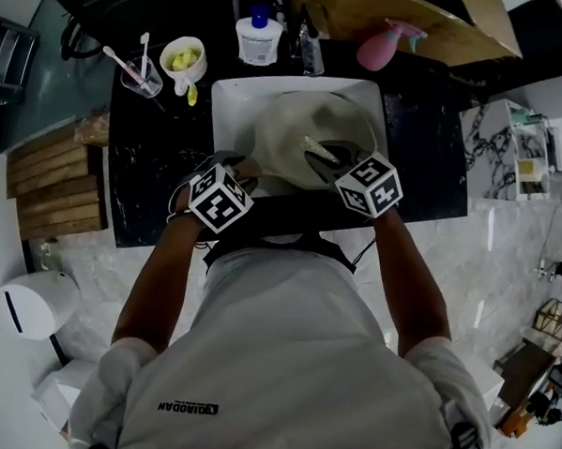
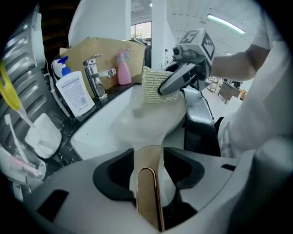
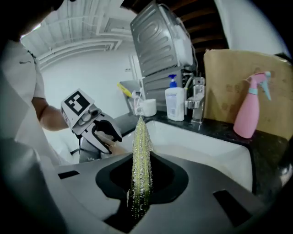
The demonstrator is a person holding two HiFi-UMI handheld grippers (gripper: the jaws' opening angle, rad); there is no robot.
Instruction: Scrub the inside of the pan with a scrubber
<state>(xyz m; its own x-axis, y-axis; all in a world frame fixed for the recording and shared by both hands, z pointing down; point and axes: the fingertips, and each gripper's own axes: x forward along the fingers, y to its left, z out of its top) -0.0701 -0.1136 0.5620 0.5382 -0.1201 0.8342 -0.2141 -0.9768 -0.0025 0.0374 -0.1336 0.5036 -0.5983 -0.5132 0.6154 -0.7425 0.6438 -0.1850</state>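
A cream pan [image 1: 290,135] lies tilted in the white sink [image 1: 226,99]. My left gripper [image 1: 239,168] is shut on the pan's tan, gold-edged handle [image 2: 147,192], which runs between the jaws in the left gripper view [image 2: 147,160]. The pan's pale body [image 2: 146,121] stretches ahead of it into the sink. My right gripper [image 1: 330,158] is shut on a flat yellow-green scrubber [image 1: 316,149], held over the pan's inside. In the right gripper view the scrubber [image 3: 141,151] stands edge-on between the jaws [image 3: 142,160]. The left gripper view shows the scrubber [image 2: 153,87] against the pan's far rim.
A faucet [image 2: 94,75], a white soap bottle [image 1: 258,37] and a pink spray bottle [image 1: 380,46] stand behind the sink, before a cardboard sheet [image 3: 238,77]. A cup of toothbrushes [image 1: 141,74] and a bowl [image 1: 183,59] sit on the black counter [image 1: 157,165] at left.
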